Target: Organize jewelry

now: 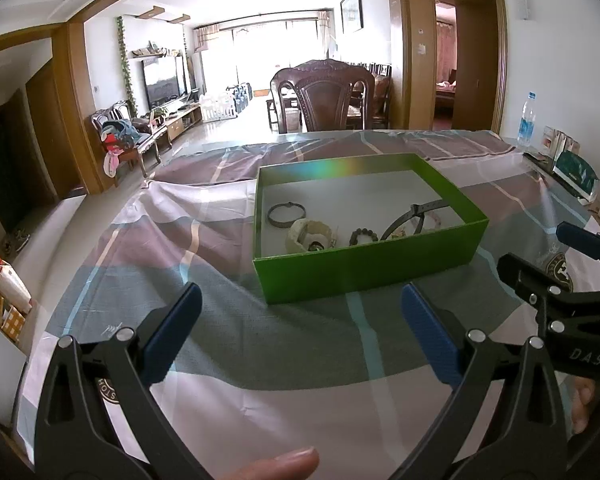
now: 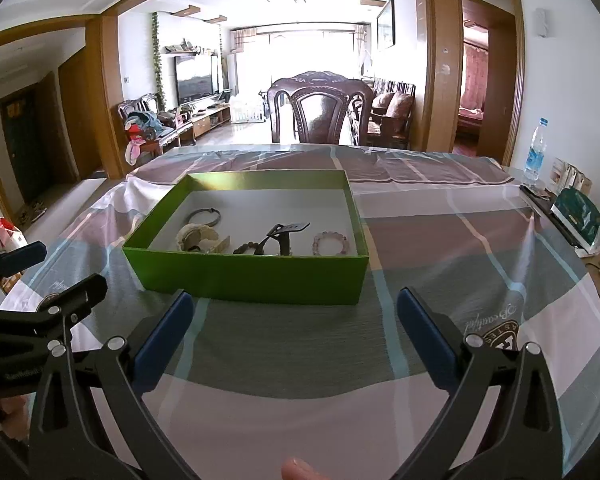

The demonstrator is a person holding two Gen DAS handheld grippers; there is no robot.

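You hold the left gripper (image 1: 300, 328) and the right gripper (image 2: 296, 332) spread wide and empty above the checked cloth (image 2: 300, 352). The jewelry lies inside the green box (image 2: 252, 276) just ahead: a metal bangle (image 1: 286, 215), a dark bead bracelet (image 1: 365, 236) and a pink bead bracelet (image 2: 331, 243).

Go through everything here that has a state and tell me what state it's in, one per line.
Left gripper: open, empty, above the cloth.
Right gripper: open, empty.
Green box: lidless, upright, holding jewelry.
Metal bangle: flat in the box.
Pink bracelet: flat in the box.
Water bottle: upright, capped.
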